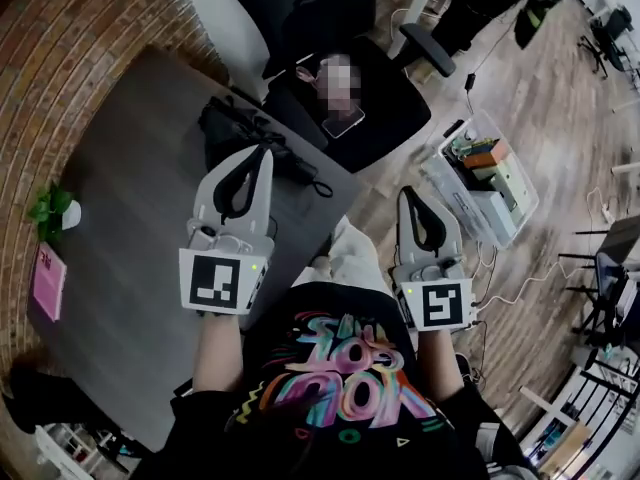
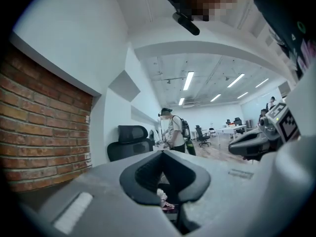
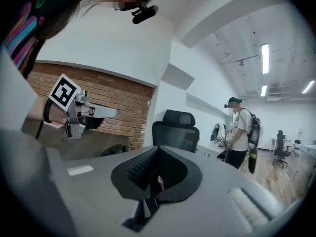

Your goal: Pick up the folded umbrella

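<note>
- While both tools hang with nothing in them, the folded umbrella (image 1: 232, 126) lies on the grey table (image 1: 130, 228), a little up and left of the middle of the head view; it is a black, crumpled bundle near the table's far edge.
- The left gripper (image 1: 265, 154) is over the table with its tips right by the umbrella, maybe over one end of it; its jaws are pressed together at the tips and hold nothing.
- The right gripper (image 1: 408, 194) is off the table, to the right of the middle; its jaws are squeezed together too, with nothing between them.
- The umbrella looks light; its cloth is soft and loose, so it would squash and slide if only a fold were pinched; I think there is a stiff rod inside, so the bundle should stay straight when lifted.
- A good place to grab is across the thick middle, so the jaws close on the hard part and neither end droops; the thin strap loop (image 1: 321, 187) at its right end is a second choice, but the umbrella would swing from it.
- The jaws must open first; the cloth may be slippery, so a firm squeeze is wise.
</note>
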A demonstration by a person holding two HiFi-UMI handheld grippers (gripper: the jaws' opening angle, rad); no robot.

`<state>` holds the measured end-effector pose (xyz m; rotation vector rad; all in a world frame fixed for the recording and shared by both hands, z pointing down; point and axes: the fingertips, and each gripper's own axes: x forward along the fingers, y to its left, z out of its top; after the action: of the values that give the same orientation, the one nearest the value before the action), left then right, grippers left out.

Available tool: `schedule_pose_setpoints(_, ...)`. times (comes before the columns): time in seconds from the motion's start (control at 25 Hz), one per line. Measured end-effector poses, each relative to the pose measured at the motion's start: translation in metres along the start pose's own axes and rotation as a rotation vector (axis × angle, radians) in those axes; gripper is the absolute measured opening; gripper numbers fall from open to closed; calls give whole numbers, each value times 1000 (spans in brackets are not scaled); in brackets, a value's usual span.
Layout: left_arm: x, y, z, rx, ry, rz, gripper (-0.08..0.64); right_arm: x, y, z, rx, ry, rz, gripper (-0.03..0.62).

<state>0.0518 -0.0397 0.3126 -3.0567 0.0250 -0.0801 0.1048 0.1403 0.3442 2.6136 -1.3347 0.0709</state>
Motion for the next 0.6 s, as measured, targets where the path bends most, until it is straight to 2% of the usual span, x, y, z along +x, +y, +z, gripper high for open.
schedule_pose_setpoints(0.28, 9, 53, 5, -22, 12, 243, 2, 94, 3, 16, -40, -28, 269, 0)
schedule_pose_setpoints(0.6, 5, 100, 12, -19, 18, 542, 2, 185, 25, 49, -96, -108, 570, 0)
